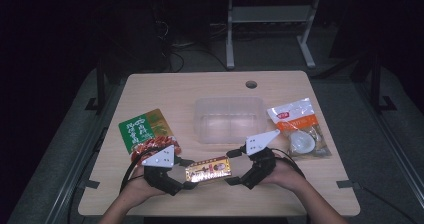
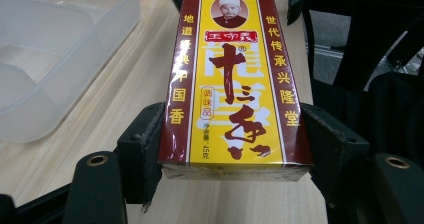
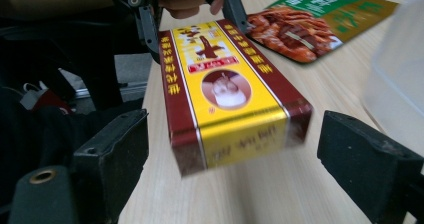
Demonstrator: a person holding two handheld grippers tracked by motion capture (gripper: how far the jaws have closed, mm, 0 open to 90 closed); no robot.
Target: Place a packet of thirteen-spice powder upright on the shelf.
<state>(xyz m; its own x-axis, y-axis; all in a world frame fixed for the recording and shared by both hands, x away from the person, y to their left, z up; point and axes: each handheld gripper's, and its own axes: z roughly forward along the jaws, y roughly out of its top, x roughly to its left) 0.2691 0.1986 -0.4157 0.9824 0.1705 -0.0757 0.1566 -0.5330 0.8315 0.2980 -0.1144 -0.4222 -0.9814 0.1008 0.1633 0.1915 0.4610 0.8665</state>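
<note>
A yellow and dark red seasoning box hangs just above the wooden table near its front edge. My left gripper is shut on the box's left end. In the left gripper view both pads press on the long sides of the box. My right gripper stands at the box's other end. In the right gripper view its jaws flank the end of the box with a gap on each side, so the right gripper is open.
A clear plastic container sits just behind the box at mid table. A green food packet lies at the left, and a white and orange packet at the right. A round hole marks the table's far edge.
</note>
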